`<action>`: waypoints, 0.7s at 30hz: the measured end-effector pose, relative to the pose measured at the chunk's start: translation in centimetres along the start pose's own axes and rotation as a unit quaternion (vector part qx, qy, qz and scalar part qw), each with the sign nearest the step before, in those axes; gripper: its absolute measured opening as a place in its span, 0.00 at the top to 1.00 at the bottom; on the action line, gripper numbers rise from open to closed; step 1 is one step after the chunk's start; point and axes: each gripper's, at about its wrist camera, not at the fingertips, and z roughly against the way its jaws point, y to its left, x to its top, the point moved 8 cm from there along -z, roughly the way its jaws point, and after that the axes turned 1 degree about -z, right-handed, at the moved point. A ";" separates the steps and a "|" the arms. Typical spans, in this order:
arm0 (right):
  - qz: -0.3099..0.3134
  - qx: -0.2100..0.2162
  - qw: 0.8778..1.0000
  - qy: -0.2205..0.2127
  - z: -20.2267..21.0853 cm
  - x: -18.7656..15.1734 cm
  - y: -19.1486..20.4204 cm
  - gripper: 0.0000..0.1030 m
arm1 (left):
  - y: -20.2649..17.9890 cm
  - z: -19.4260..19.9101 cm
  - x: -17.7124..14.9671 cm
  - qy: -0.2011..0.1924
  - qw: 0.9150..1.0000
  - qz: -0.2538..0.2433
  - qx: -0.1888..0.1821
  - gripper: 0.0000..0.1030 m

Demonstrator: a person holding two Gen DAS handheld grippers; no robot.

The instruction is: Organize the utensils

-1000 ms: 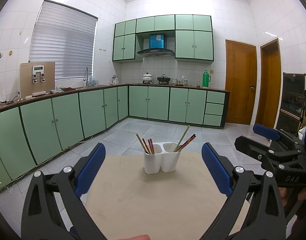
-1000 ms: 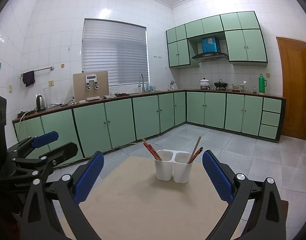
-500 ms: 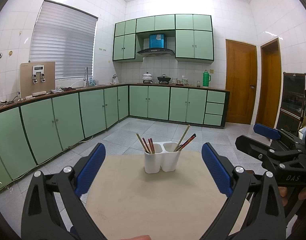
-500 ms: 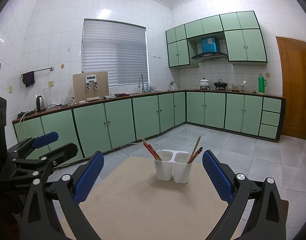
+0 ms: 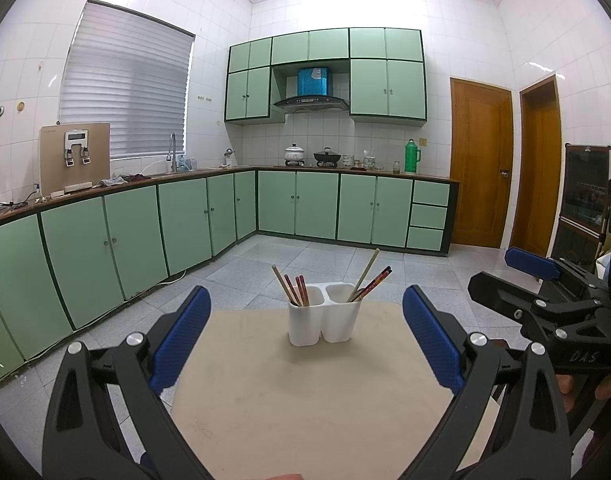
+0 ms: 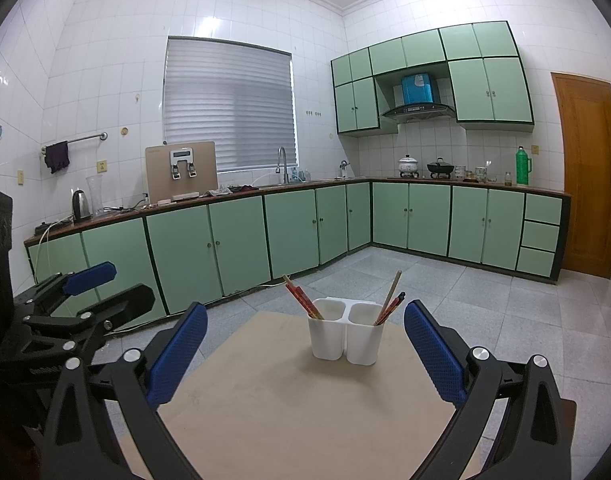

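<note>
A white two-compartment utensil holder [image 5: 324,322] stands near the far edge of a beige table [image 5: 305,400]. Its left compartment holds several chopsticks [image 5: 292,290], red and tan; the right compartment holds more chopsticks [image 5: 367,280]. The holder also shows in the right wrist view [image 6: 346,336]. My left gripper [image 5: 305,332] is open and empty, back from the holder. My right gripper [image 6: 305,344] is open and empty too. Each gripper shows in the other's view, the right one [image 5: 545,292] and the left one [image 6: 85,296].
Green floor cabinets [image 5: 145,232] run along the left and back walls under a counter with a sink, pots and a green flask [image 5: 412,155]. Wooden doors [image 5: 481,160] stand at the right. Grey tiled floor [image 5: 325,256] surrounds the table.
</note>
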 end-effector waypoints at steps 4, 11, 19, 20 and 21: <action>0.000 0.000 1.000 0.000 0.0 0.0 0.0 0.06 | 0.1 0.0 0.0 0.000 1.000 0.001 -0.001 0.09; -0.001 0.000 1.000 0.002 -0.2 -0.2 0.0 0.06 | 0.1 -0.1 0.0 0.001 1.000 0.001 -0.001 0.09; -0.001 0.000 1.000 0.002 -0.2 -0.2 0.0 0.06 | 0.2 0.0 0.0 0.002 1.000 0.001 -0.001 0.09; -0.001 0.000 1.000 0.003 -0.2 -0.3 0.0 0.06 | 0.2 0.0 0.0 0.002 1.000 0.001 -0.002 0.09; 0.000 -0.001 1.000 0.002 -0.2 -0.3 0.0 0.06 | 0.2 0.0 -0.1 0.001 1.000 0.002 -0.002 0.09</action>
